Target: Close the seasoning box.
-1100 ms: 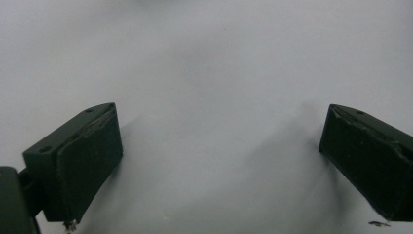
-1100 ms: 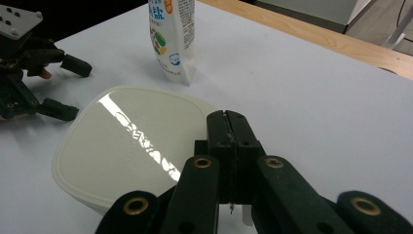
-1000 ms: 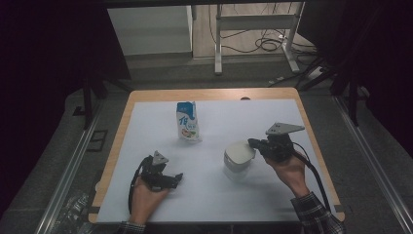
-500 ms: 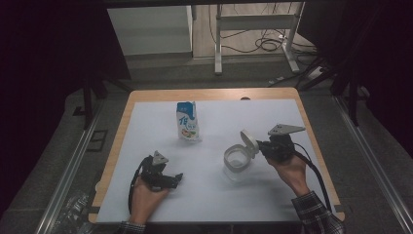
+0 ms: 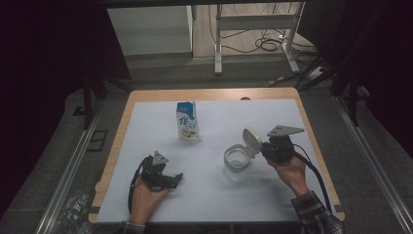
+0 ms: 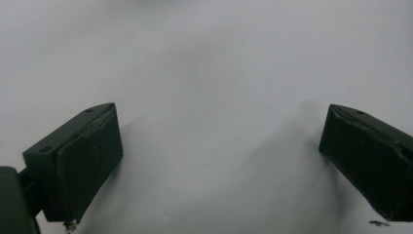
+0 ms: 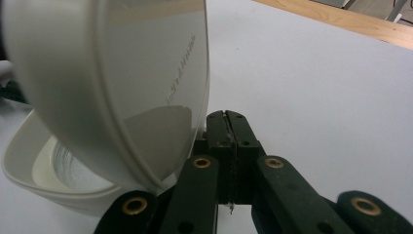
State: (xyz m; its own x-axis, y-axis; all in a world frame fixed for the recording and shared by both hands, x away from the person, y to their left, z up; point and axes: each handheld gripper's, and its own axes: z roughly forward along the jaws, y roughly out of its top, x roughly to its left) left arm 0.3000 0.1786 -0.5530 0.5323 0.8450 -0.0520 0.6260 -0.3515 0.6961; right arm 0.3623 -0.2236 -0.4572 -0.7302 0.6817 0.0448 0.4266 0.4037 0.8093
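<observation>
The jar [image 5: 236, 163] stands on the table [image 5: 146, 100] right of centre, its hinged lid [image 5: 251, 140] raised and propped by the closed right tool [image 5: 265, 147] – nothing is pinched between its jaws. Should the tool slip, the lid may drop shut, or the jar be tipped. The left tool [image 5: 176, 179] rests open, empty.

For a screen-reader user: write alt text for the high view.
On a white table top, the right gripper, its fingers shut, sits against the raised flip lid of a white container. The left gripper rests open at lower left, and a blue-and-white carton stands behind.
</observation>
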